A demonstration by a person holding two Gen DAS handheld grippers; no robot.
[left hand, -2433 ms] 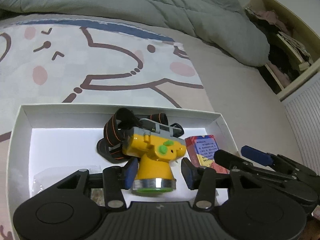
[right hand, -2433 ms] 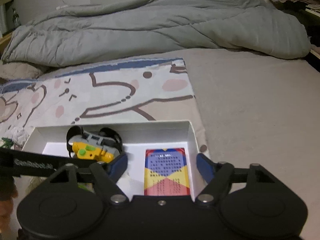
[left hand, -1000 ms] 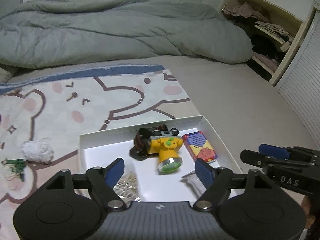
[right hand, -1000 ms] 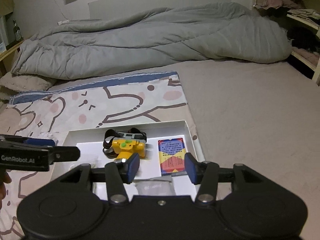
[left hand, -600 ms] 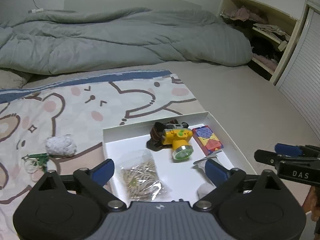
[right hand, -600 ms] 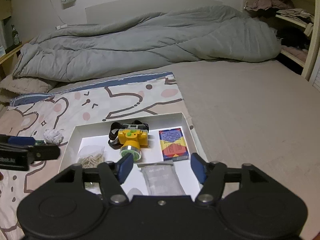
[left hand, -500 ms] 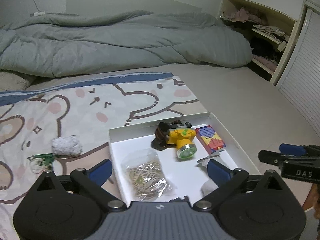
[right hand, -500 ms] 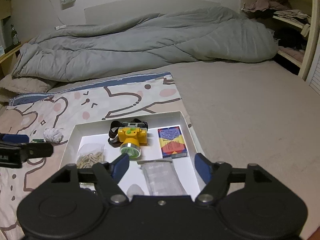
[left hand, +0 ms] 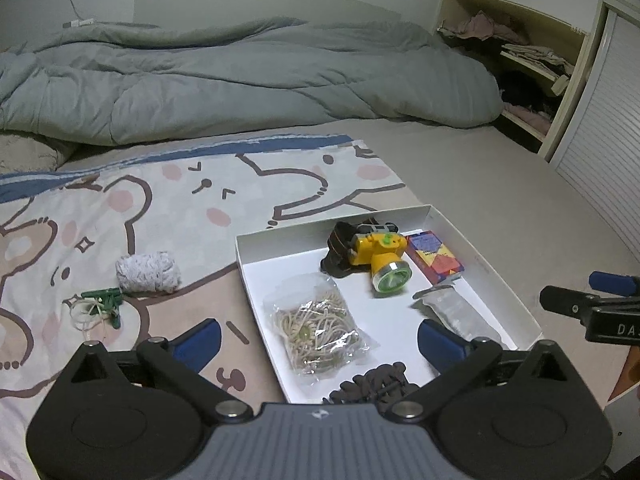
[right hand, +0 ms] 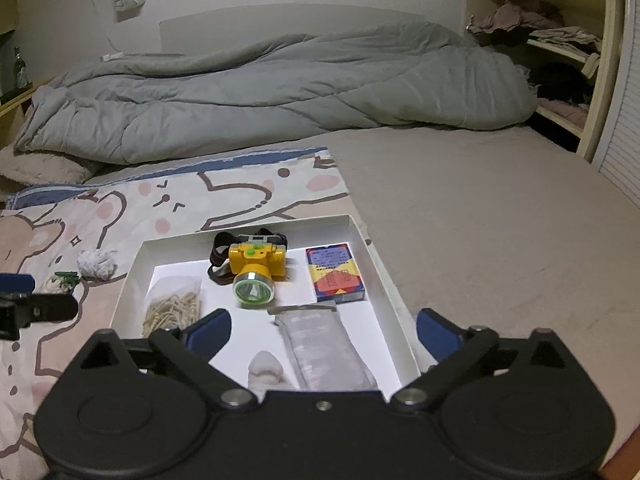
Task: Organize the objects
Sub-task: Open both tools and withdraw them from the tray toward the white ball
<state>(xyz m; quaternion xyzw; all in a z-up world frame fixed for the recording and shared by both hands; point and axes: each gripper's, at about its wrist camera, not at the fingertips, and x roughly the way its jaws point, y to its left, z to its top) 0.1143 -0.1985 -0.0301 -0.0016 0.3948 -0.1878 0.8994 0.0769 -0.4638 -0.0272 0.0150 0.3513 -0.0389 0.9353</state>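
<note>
A white shallow box (left hand: 256, 272) (right hand: 132, 276) lies on the bed. In it are a yellow headlamp (left hand: 378, 258) (right hand: 256, 270), a card pack (left hand: 434, 256) (right hand: 334, 272), a bag of rubber bands (left hand: 316, 330) (right hand: 172, 306), a grey pouch (left hand: 456, 312) (right hand: 320, 342), a dark corded item (left hand: 372, 384) and a white lump (right hand: 266, 368). Left of the box lie a white wad (left hand: 148, 272) (right hand: 98, 264) and a green clip with bands (left hand: 98, 306) (right hand: 64, 280). My left gripper (left hand: 318, 342) and right gripper (right hand: 322, 332) are both open, empty, held above the box's near edge.
A cartoon bear blanket (left hand: 160, 208) covers the left of the bed. A grey duvet (left hand: 240, 80) is bunched at the back. Shelves with clothes (left hand: 528, 60) and a slatted door (left hand: 600, 128) stand at the right. Bare beige sheet (right hand: 500, 220) lies right of the box.
My left gripper let go of the headlamp in the box and both grippers pulled back and up. Both now open wider, and more of the box shows.
</note>
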